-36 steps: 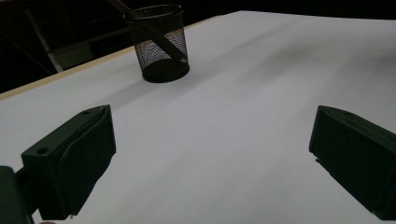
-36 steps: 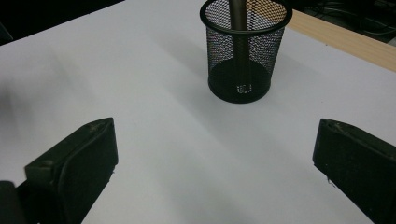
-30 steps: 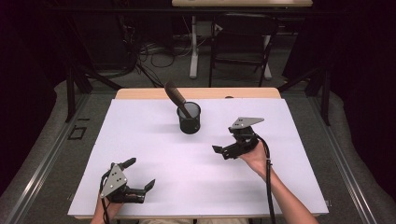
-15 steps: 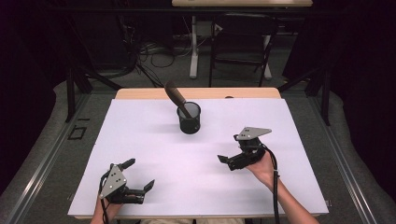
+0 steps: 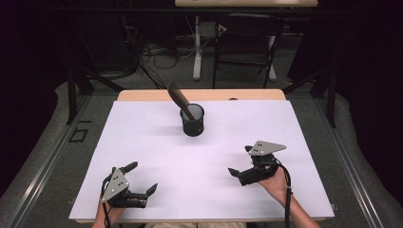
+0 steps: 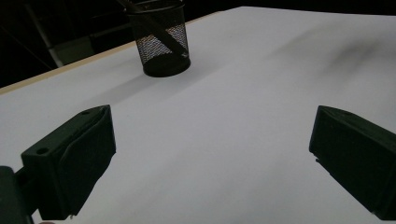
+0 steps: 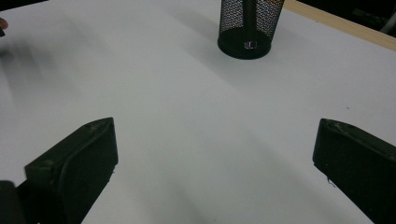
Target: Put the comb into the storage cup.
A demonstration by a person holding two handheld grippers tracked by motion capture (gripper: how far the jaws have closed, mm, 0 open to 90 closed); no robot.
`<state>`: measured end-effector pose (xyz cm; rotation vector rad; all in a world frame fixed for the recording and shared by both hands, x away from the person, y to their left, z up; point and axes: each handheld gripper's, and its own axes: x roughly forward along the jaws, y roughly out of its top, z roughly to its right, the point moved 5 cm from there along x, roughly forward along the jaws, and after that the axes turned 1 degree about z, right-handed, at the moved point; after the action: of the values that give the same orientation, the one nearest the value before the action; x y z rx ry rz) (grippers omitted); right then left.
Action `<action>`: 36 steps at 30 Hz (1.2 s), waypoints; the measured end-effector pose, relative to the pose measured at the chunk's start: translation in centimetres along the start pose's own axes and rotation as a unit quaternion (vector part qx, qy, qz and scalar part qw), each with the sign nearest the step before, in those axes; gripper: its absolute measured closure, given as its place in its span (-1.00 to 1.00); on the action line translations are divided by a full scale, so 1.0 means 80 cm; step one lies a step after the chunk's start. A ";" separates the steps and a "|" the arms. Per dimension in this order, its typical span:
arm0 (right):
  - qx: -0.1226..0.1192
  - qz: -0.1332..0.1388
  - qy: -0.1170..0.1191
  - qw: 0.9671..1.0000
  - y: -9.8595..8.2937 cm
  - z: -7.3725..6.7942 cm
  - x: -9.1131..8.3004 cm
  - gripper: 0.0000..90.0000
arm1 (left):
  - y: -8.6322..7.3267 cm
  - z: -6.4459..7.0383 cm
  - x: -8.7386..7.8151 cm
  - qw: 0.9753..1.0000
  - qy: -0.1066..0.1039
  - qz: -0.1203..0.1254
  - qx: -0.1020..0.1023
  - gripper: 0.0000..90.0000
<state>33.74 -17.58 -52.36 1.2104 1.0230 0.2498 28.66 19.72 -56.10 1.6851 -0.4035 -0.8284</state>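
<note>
- White surface (image 5: pixel 204 161), wide and flat, wooden strip showing along its far edge.
- Black mesh cup (image 5: pixel 192 120) upright toward the far middle of the surface, well apart from both tools; seen too in the left gripper view (image 6: pixel 161 42) and the right gripper view (image 7: pixel 250 25).
- Dark stick-like item (image 5: pixel 179 99) standing in the cup, leaning up and left over the rim; bottom end resting on the cup floor, visible through the mesh (image 6: pixel 169 39). Exact type: cannot tell.
- Right tool (image 5: pixel 243 164) at near right of the surface, held in a hand, jaws spread wide, nothing between them; grey three-cornered plate on top, cable trailing back along the forearm.
- Left tool (image 5: pixel 141 178) at near left corner, also hand-held, jaws spread wide, gripping nothing; bare surface between the jaws in its own view.
- Both tools pointing roughly toward the cup, low over the surface; contact with the surface: cannot tell.
</note>
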 end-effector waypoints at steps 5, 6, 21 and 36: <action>-0.001 0.007 -0.008 1.000 -0.011 -0.005 -0.011 -1.00 | 0.000 0.000 0.000 1.000 0.000 0.000 -0.001 -0.99; -0.001 0.006 -0.009 1.000 -0.013 -0.006 -0.014 -1.00 | 0.000 0.000 0.001 1.000 0.000 -0.001 -0.001 -0.99; -0.003 -0.017 -0.036 0.999 -0.044 -0.013 -0.032 -1.00 | -0.001 0.000 0.001 1.000 0.000 -0.002 -0.002 -0.99; -0.002 -0.025 -0.061 0.998 -0.070 -0.020 -0.048 -1.00 | -0.002 -0.001 0.000 1.000 0.003 -0.002 -0.004 -0.99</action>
<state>28.50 -21.24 -55.18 1.1798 0.9439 0.1376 28.66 19.82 -56.20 1.6813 -0.3924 -0.8273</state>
